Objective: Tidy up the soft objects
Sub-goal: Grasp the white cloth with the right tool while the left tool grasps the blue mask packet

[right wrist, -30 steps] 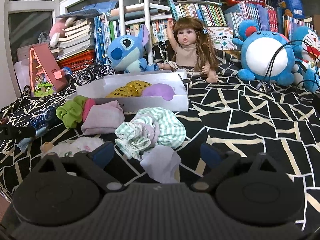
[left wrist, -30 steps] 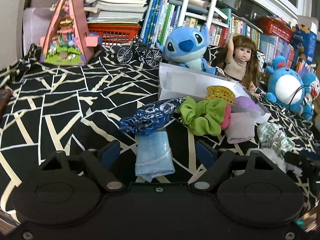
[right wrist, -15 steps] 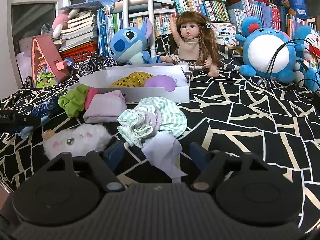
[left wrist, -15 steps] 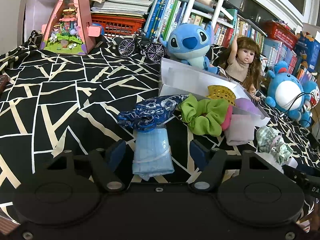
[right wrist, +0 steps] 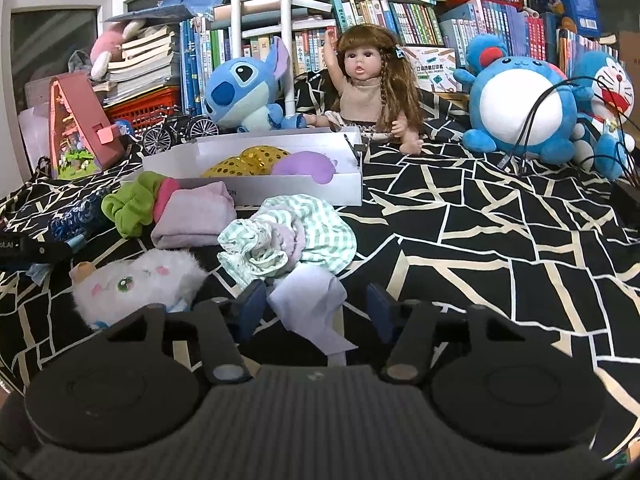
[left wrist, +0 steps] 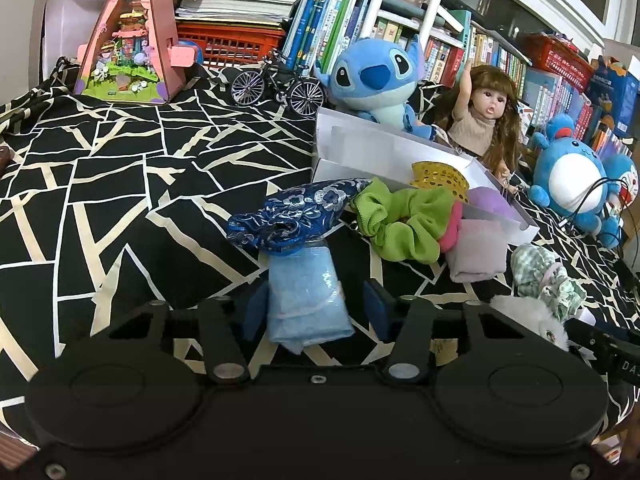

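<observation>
Only right view shows white cat plush's face [right wrist: 132, 284].

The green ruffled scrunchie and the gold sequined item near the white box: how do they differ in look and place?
The green ruffled scrunchie is matte fabric; the gold sequined item glitters. The green ruffled scrunchie lies on the black patterned cloth outside the white cardboard box; the gold sequined item lies inside it. Both look soft.

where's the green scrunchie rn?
Left wrist view, right of centre: green scrunchie lies on the black patterned cloth before the white box, between the blue brocade pouch and folded lilac cloth.
</observation>
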A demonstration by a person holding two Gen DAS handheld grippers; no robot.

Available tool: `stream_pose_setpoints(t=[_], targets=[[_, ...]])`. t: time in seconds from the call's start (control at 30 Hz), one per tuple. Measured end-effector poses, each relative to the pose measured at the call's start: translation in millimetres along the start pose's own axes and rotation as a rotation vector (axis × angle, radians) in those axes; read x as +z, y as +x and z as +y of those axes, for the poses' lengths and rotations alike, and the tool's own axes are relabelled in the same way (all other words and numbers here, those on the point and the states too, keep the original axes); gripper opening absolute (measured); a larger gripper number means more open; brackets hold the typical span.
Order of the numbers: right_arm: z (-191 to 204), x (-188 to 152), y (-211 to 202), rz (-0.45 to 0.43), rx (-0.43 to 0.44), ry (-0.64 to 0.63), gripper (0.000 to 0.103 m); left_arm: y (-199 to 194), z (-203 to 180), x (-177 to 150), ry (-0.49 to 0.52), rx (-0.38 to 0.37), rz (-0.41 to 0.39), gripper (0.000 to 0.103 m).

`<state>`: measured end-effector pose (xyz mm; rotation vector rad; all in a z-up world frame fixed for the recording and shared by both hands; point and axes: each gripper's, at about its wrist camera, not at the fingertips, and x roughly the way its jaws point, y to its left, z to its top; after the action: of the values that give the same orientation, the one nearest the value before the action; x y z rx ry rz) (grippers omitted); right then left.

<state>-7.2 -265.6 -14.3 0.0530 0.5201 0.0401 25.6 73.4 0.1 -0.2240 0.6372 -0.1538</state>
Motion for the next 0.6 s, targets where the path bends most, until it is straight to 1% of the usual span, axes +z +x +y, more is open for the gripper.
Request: stream_pose_setpoints(t=[0.03,0.1,0.17,0.2,0.23,0.5,0.6], targets=[[0,0,0,0.001,-0.002,0.005,0.056,0,1,0,-0.004,0.003,0.0,0.039],[-2,1,0,0.002,-0.003,0.009,0.049,-1,1,0,-0.004,0.005,0.001,0.039],[-2,1,1,0.006,-0.007,0.009,0.044,-2,1,-1,0.006,0.003,-0.002,0.038],[-2,2,0,0.006,-0.009,0.009,0.04,-3,1,-1,0.011,0.003,-0.005,0.038],[-2,2,0,0.005,-0.012,0.009,0.039,-5,0,-2,0.019,0.006,-0.008,0.038],[-1,4,-6,-0.019,-0.017,0.007,0.038,-17,-14,-4,0.068,-0.028,-0.029,0.038],[-1,7,-8,-0.031,-0.031,0.002,0.038,-20,-21,-4,0.065,-0.071,-0.015,0.038]])
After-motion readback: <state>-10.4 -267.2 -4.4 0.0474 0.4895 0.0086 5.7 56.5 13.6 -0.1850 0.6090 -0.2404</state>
